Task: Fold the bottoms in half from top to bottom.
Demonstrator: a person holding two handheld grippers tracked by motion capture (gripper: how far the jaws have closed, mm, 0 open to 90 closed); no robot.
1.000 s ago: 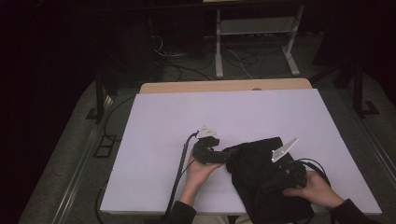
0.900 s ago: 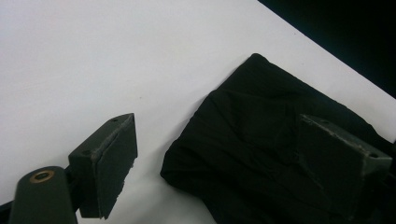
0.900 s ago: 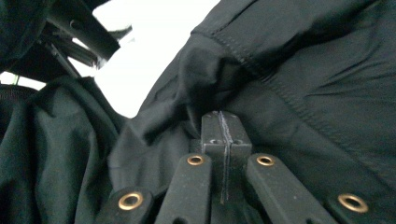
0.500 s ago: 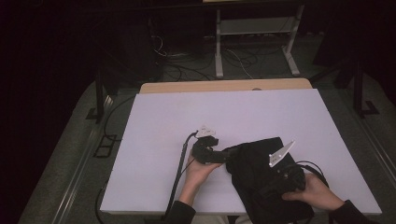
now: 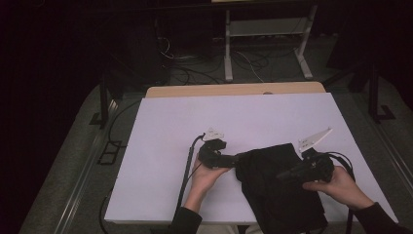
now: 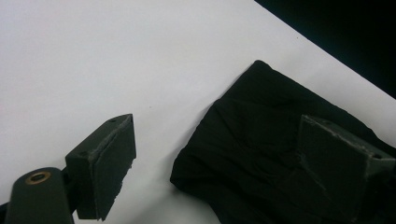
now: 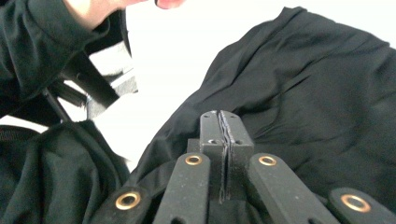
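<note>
A black cloth (image 5: 272, 204) lies crumpled on the white table (image 5: 243, 117), at its near right. My left gripper (image 5: 237, 159) rests low at the cloth's left edge. Its jaws stand open, one over bare table and one over the cloth (image 6: 261, 116), with the edge between them and neither pad pressing (image 6: 219, 135). My right gripper (image 5: 281, 175) hangs a little above the middle of the cloth and points left. Its jaws are pressed together (image 7: 226, 116), and a thin fold of the cloth (image 7: 327, 70) seems to run up into them.
The left gripper's cable (image 5: 187, 165) trails toward the near table edge. A wooden strip (image 5: 234, 90) borders the far side of the table. Beyond it, cables and a white frame (image 5: 229, 53) stand on the dark floor. A dark sleeve (image 7: 28, 42) is close by.
My right gripper has risen and shifted slightly left over the cloth, still shut. The left gripper has stayed in place, open.
</note>
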